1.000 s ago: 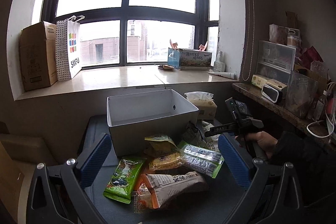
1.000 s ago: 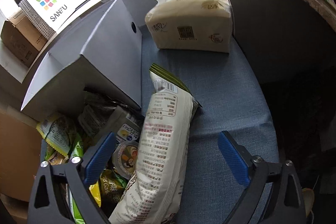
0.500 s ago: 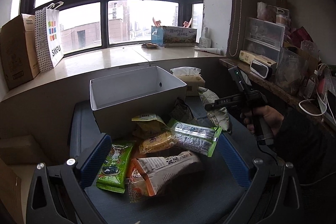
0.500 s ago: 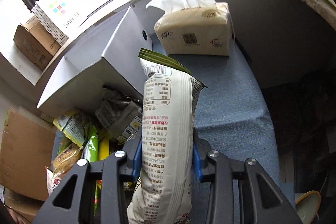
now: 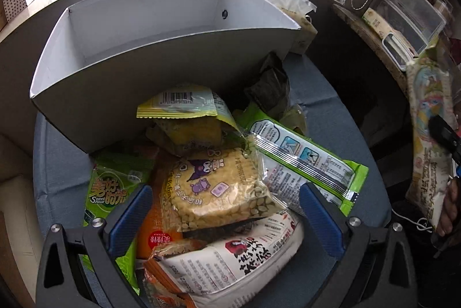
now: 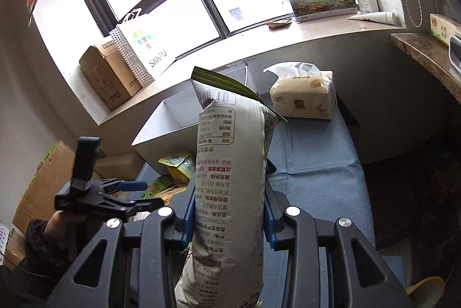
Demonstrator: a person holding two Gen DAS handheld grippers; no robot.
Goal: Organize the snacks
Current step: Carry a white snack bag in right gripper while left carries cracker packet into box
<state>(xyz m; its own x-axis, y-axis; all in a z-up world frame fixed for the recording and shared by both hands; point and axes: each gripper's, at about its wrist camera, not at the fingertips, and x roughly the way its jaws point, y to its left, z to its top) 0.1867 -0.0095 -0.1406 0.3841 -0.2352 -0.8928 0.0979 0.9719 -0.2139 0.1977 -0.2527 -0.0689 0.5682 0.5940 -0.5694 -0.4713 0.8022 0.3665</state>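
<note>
The right gripper [image 6: 229, 217] pinches a tall white snack bag [image 6: 230, 181] upright above the blue-covered counter [image 6: 314, 152]. The left gripper [image 5: 224, 217], fingers spread, hovers over the snack pile [image 5: 219, 187] beside the white box [image 5: 161, 60] below a windowsill [image 6: 317, 34].

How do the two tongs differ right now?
The right tongs are shut on a tall white snack bag, held upright in the air; the left tongs are open and hold nothing. The left tongs hang low over the snack pile, either side of a yellow cracker pack; the right tongs are raised above the blue cloth. Both have blue pads on black frames.
</note>
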